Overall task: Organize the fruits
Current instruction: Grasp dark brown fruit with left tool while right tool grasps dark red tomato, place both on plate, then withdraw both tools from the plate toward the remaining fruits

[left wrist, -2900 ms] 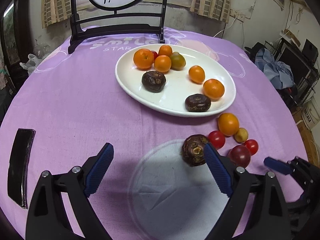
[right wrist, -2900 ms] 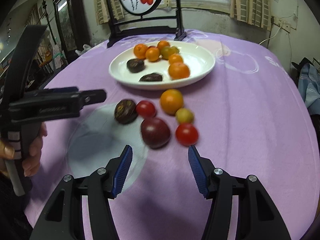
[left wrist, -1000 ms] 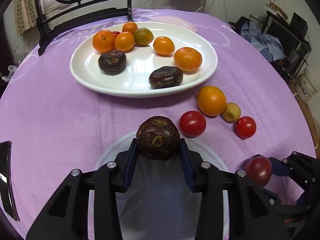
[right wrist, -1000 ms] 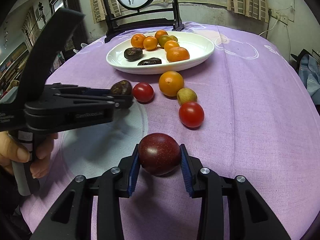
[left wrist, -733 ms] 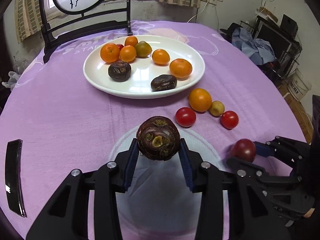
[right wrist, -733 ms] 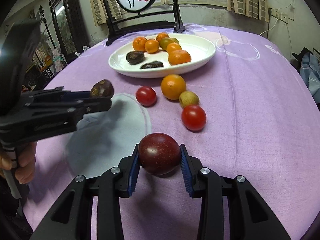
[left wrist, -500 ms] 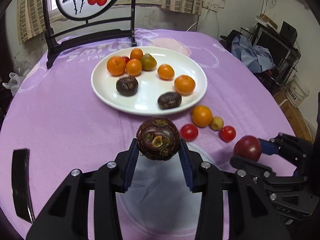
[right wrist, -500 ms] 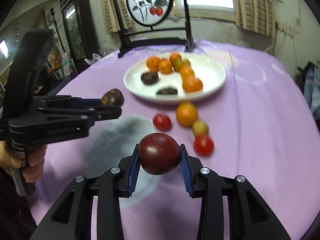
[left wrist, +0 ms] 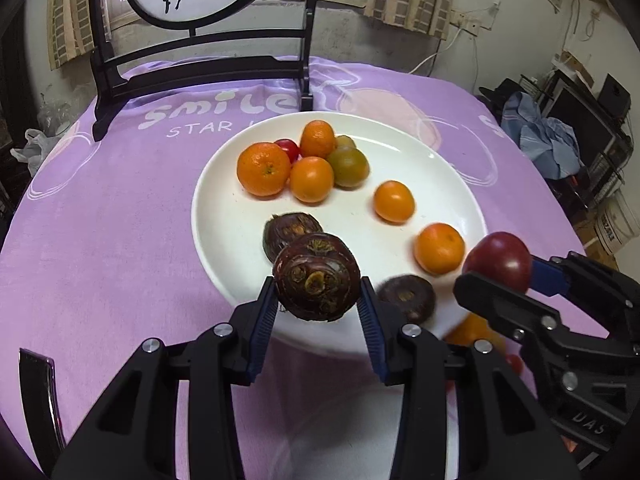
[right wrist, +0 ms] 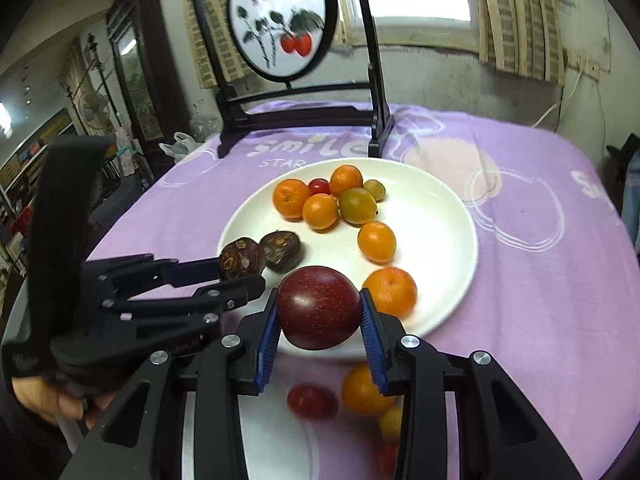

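Note:
My left gripper (left wrist: 318,308) is shut on a dark brown water chestnut (left wrist: 317,282) and holds it in the air over the near rim of the white plate (left wrist: 224,172). My right gripper (right wrist: 318,330) is shut on a dark red plum (right wrist: 318,307), also raised at the plate's near edge (right wrist: 460,296). The plum shows at the right of the left wrist view (left wrist: 498,260). The plate holds several oranges (left wrist: 264,168), a greenish fruit (left wrist: 348,167), a small tomato (left wrist: 287,147) and two more chestnuts (left wrist: 290,232).
On the purple cloth, below my right gripper, lie a tomato (right wrist: 312,400), an orange (right wrist: 362,390) and a small yellow fruit (right wrist: 390,420). A black chair-like screen stand (left wrist: 200,68) stands behind the plate. A dark phone (left wrist: 38,396) lies at the left.
Both grippers closed on their fruits, lifted them off the cloth and moved forward to the plate's near rim. The loose fruits on the cloth stayed behind.

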Motion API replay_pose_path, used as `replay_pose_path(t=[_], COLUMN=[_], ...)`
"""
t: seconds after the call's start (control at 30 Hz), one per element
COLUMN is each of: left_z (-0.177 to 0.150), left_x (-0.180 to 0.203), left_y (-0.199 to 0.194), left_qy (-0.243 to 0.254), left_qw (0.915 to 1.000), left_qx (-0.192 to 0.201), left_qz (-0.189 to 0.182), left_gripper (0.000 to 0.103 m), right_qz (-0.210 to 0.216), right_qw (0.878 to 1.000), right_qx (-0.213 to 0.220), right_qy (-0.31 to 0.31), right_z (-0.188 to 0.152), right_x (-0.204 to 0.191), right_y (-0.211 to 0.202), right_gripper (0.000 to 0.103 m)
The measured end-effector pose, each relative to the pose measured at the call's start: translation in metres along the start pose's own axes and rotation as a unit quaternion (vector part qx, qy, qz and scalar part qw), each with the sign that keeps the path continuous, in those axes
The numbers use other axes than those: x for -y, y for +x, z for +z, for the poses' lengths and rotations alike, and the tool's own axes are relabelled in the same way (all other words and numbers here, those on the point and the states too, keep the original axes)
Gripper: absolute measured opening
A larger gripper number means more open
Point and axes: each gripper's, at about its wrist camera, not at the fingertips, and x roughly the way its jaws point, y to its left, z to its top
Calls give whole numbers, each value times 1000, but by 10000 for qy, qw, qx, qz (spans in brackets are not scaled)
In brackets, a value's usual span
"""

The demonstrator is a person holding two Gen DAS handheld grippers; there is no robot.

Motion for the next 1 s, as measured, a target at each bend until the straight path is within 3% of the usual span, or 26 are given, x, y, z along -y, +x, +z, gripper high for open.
replay_pose_path(t=[0.1,0.17,0.3,0.4,0.53,0.6,0.83,1.0], left_z=[8,12,11,1,-21,-33,-73,-94], left_x=[-6,-12,-16,-19,-16,-13,9,21], left_y=[12,13,1,-14,-34,-43,-48,-26], left_qy=[-55,-169,-217,-311,-346,-340,-364,-129], left_qw=[9999,9997,9993,9990,9989,9986,9993,9994], left_qx=[4,64,224,245,207,202,-57,-66], left_qz=[105,174,188,225,240,350,91,308], left_gripper=[41,56,66,73,86,88,91,91], right_qz=[91,83,-144,-316,-483,-666,-920,-1265], right_qw=[9998,9995,9995,9991,9987,9976,9951,9906], right_qx=[-102,-17,199,266,171,100,-367,-495], right_qy=[154,320,194,49,54,141,-46,-126], right_z=[7,9,4,-10,-34,-51,-100,-110], right_x=[5,10,10,10,21,28,27,19], right_y=[17,16,-3,-23,-44,-50,-49,-40], right_gripper=[43,50,51,59,63,76,77,77])
